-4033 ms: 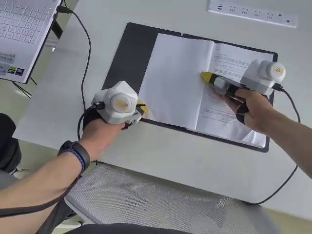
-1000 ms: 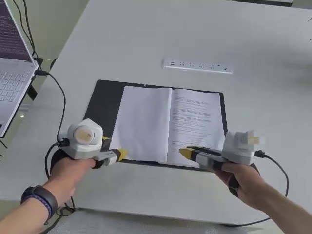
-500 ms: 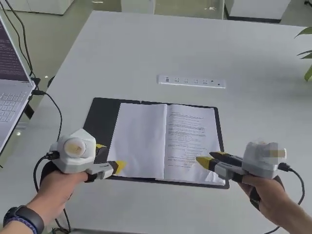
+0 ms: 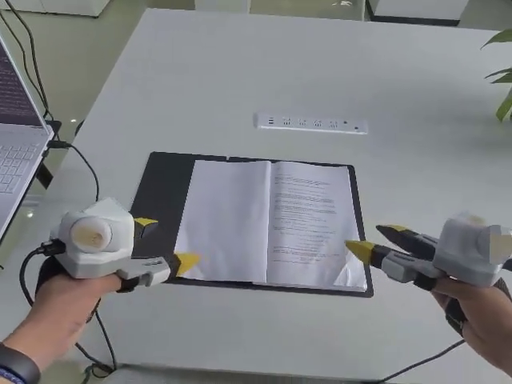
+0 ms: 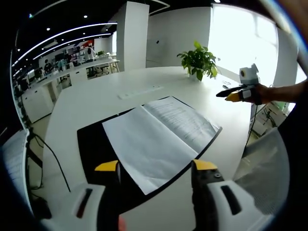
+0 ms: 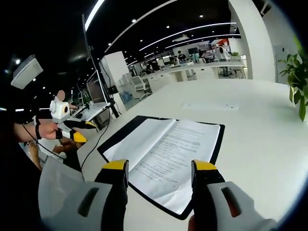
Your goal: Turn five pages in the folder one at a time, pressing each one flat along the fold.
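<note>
White surface [image 4: 240, 64] | I see the open folder [image 4: 164, 192] flat between both tools | left hand-held gripper [image 4: 166, 242] jaws apart | right hand-held gripper [image 4: 374, 240] jaws apart

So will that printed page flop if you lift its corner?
Probably flops: the printed page looks like one thin paper sheet. Likely very light, lying flat in the black folder. It might crease if pinched hard.

Black folder [image 4: 160, 192], white pages [image 4: 228, 220], yellow-tipped jaws, white table [image 4: 264, 72]
</note>
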`<state>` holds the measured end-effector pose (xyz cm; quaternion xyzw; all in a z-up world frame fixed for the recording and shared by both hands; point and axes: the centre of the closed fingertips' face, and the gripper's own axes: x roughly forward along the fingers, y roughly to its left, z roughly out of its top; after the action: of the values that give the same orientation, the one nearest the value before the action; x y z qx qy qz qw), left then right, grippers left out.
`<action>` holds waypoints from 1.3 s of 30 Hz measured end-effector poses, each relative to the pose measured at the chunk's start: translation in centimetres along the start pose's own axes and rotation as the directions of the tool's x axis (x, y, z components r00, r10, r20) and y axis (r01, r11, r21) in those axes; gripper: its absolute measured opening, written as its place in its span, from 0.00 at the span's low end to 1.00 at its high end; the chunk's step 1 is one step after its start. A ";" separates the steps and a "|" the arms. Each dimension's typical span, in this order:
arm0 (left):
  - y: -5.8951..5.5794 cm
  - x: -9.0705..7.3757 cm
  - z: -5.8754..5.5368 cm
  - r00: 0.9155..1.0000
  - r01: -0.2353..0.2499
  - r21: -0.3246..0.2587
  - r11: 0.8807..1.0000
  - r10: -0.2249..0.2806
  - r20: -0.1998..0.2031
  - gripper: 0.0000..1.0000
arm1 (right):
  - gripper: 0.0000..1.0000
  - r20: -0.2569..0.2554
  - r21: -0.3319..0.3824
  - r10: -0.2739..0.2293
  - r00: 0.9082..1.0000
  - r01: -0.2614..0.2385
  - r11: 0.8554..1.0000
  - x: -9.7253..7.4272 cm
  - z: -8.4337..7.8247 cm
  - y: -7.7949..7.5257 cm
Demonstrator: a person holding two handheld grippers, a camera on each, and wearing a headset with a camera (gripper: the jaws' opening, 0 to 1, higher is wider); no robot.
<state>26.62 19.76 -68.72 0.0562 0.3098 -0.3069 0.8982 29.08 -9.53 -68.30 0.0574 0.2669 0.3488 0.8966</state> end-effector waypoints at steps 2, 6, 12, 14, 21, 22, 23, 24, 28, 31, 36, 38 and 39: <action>0.0 -0.5 0.2 1.000 -0.005 -0.002 1.000 0.005 0.013 0.60 | 0.55 0.002 -0.010 0.003 1.000 -0.003 1.000 -0.3 -0.1 0.3; -0.2 -1.0 0.2 1.000 -0.009 0.000 1.000 0.009 0.021 0.62 | 0.57 -0.022 -0.056 0.000 1.000 -0.001 0.998 -0.7 -0.9 0.9; -0.5 -1.1 -0.2 1.000 -0.007 -0.008 1.000 0.007 0.018 0.64 | 0.60 -0.075 -0.088 -0.009 0.997 0.003 0.996 -1.1 -2.9 1.3; -0.6 -0.9 -0.2 1.000 -0.006 -0.023 1.000 0.007 0.025 0.64 | 0.62 -0.075 -0.080 -0.015 0.997 0.009 0.997 -1.3 -3.4 1.2; -1.1 -0.5 -0.4 1.000 0.001 -0.025 1.000 -0.001 0.024 0.64 | 0.65 -0.061 -0.055 -0.034 0.998 0.031 0.998 -2.0 -3.4 1.0; -1.2 -0.4 -0.4 1.000 0.003 -0.029 1.000 -0.002 0.020 0.64 | 0.66 -0.059 -0.055 -0.041 0.997 0.038 0.998 -2.1 -3.5 0.9; -1.2 -0.3 -0.4 1.000 0.002 -0.030 1.000 -0.002 0.020 0.63 | 0.66 -0.057 -0.052 -0.045 0.997 0.042 0.998 -2.1 -3.5 0.8; -1.3 -0.3 -0.4 1.000 0.003 -0.030 1.000 -0.003 0.020 0.63 | 0.66 -0.055 -0.042 -0.049 0.997 0.047 0.998 -2.2 -3.6 0.7; -1.8 -0.1 -0.1 1.000 0.011 -0.034 0.999 -0.010 0.027 0.63 | 0.66 -0.049 -0.030 -0.055 0.997 0.054 0.998 -2.6 -3.6 0.7; -2.3 0.3 -0.1 1.000 0.021 -0.032 0.999 -0.021 0.021 0.62 | 0.67 -0.047 -0.014 -0.064 0.997 0.064 0.998 -2.8 -3.9 0.7; -3.3 1.0 0.1 0.999 0.045 -0.017 0.999 -0.045 0.011 0.62 | 0.68 -0.031 0.011 -0.081 0.996 0.082 0.997 -3.4 -4.0 0.9; -3.6 1.4 0.2 0.998 0.056 -0.013 0.998 -0.056 0.008 0.62 | 0.68 -0.027 0.020 -0.089 0.996 0.089 0.996 -3.6 -4.1 0.8; -3.8 1.5 0.3 0.998 0.061 -0.011 0.998 -0.061 0.008 0.62 | 0.68 -0.026 0.023 -0.093 0.995 0.093 0.995 -3.7 -4.2 0.9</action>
<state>25.51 15.87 -69.04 0.0405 0.3098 -0.3328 0.8897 24.08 -11.69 -70.03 0.0515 0.2844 0.3042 0.9077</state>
